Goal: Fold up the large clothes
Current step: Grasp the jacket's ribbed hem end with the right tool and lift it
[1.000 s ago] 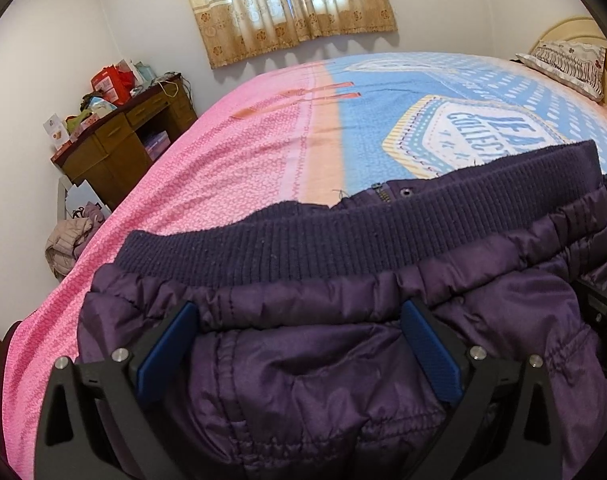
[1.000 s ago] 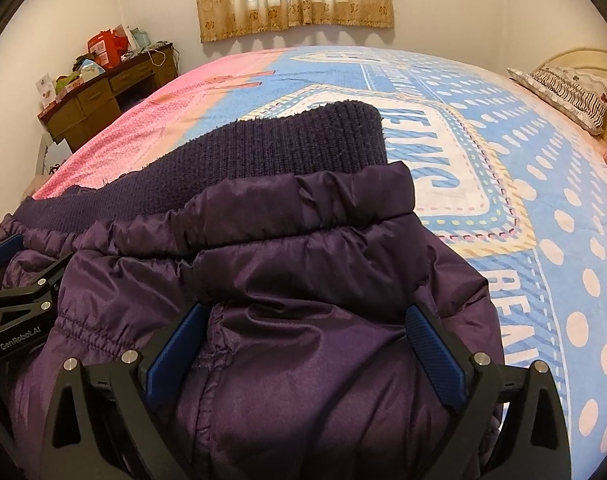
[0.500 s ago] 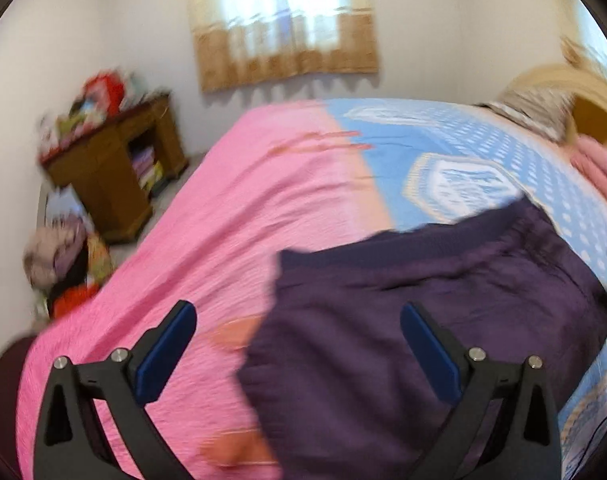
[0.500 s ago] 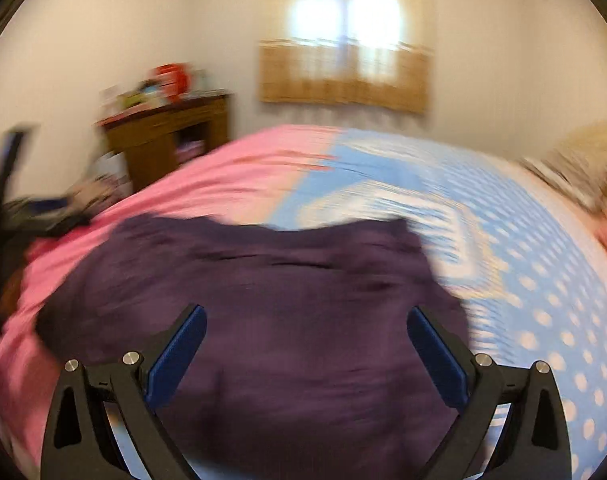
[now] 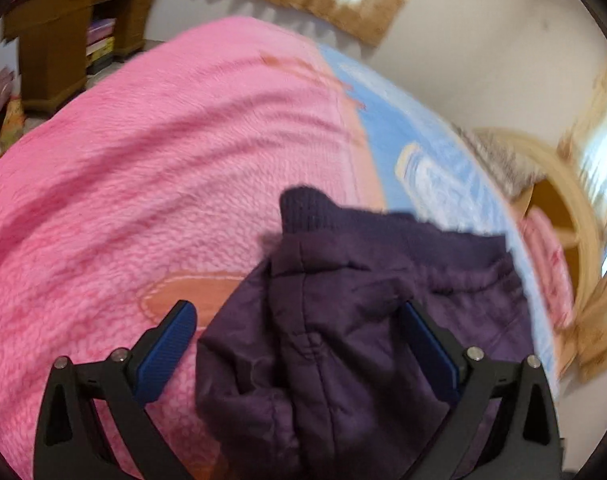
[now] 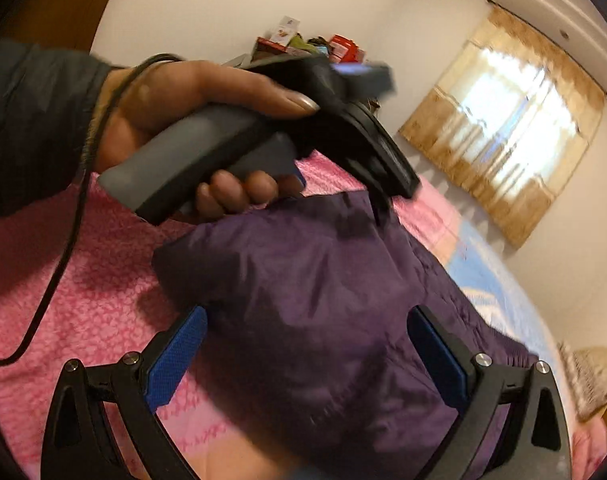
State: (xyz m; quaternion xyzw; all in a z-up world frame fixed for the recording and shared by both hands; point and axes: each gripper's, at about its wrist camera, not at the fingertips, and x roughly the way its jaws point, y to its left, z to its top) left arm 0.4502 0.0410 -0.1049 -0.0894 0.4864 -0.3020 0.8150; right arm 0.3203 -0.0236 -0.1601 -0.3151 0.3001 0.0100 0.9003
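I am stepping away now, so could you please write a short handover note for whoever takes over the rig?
Left gripper: open, holding nothing, over the folded bundle.
Right gripper: open, holding nothing, also over it.
The dark purple quilted puffer jacket lies bunched in a compact bundle on the pink and blue bedspread, its knitted cuff sticking out on top.
Done: the main folds look made.
Left: probably tuck the cuff and flatten the bundle.
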